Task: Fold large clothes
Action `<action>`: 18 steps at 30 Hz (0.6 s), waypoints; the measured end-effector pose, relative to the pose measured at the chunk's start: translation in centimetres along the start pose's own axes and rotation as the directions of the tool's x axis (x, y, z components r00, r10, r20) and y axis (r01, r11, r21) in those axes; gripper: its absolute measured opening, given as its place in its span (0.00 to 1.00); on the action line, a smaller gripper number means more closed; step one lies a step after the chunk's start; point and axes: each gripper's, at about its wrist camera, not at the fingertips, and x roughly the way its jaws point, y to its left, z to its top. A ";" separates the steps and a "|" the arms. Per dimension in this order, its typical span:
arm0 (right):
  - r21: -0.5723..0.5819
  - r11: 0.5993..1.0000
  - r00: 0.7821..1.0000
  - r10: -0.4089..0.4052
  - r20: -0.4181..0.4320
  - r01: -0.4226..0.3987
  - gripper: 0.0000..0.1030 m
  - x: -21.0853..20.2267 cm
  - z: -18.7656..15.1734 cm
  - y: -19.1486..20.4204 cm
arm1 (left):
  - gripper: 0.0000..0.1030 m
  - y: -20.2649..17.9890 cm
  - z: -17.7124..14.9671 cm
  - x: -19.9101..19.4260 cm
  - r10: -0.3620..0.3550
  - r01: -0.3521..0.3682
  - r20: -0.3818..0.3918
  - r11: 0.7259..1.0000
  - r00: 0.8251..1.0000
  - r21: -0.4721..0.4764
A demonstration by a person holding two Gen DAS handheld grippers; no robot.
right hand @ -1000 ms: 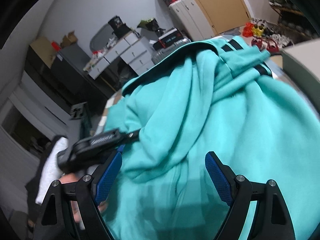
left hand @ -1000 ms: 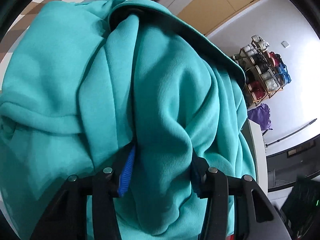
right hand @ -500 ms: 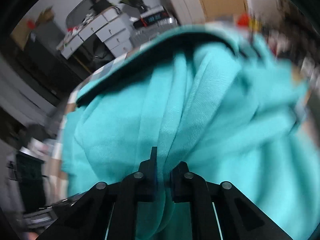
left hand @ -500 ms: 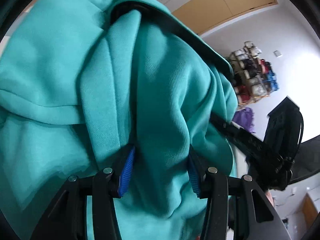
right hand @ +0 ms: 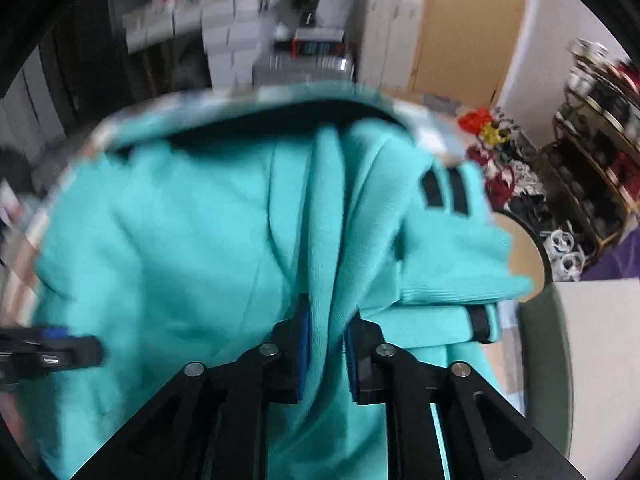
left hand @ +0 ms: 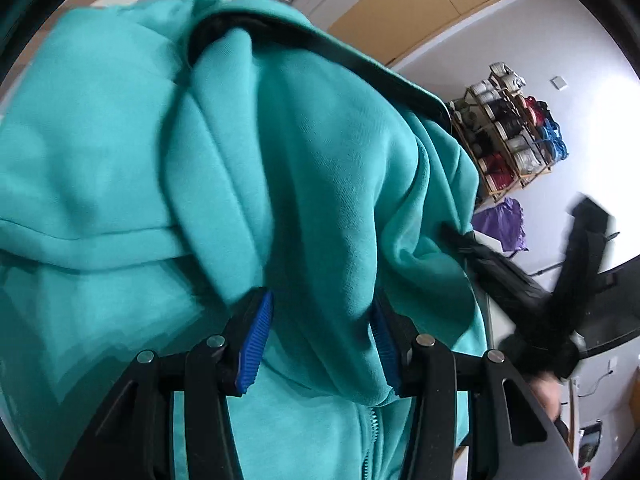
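Fleece of the teal hoodie [left hand: 312, 184] bunches thickly between the clenched left gripper [left hand: 320, 340]; only the right view shows black-striped ribbed cuffs [right hand: 444, 192], right gripper [right hand: 326, 354] easing open around a fold.

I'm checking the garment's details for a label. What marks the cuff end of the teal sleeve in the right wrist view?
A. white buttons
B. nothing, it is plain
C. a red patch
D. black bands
D: the sleeve of the teal garment carries black bands near its cuff.
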 end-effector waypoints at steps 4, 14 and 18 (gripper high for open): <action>-0.013 0.995 0.989 0.098 0.109 -0.097 0.39 -4.0 2.0 1.4 | 0.42 0.4 -0.2 -1.3 0.059 -0.062 0.047 0.996 0.997 0.057; -0.074 0.965 0.967 0.248 -0.066 -0.252 0.37 1.9 6.2 8.6 | 0.42 0.6 0.0 -4.2 0.201 -0.239 0.223 0.958 0.954 0.159; -0.001 0.962 0.942 0.267 -0.202 -0.273 0.37 6.5 3.6 8.5 | 0.42 1.4 1.3 -5.1 0.235 -0.280 0.268 0.949 0.934 0.144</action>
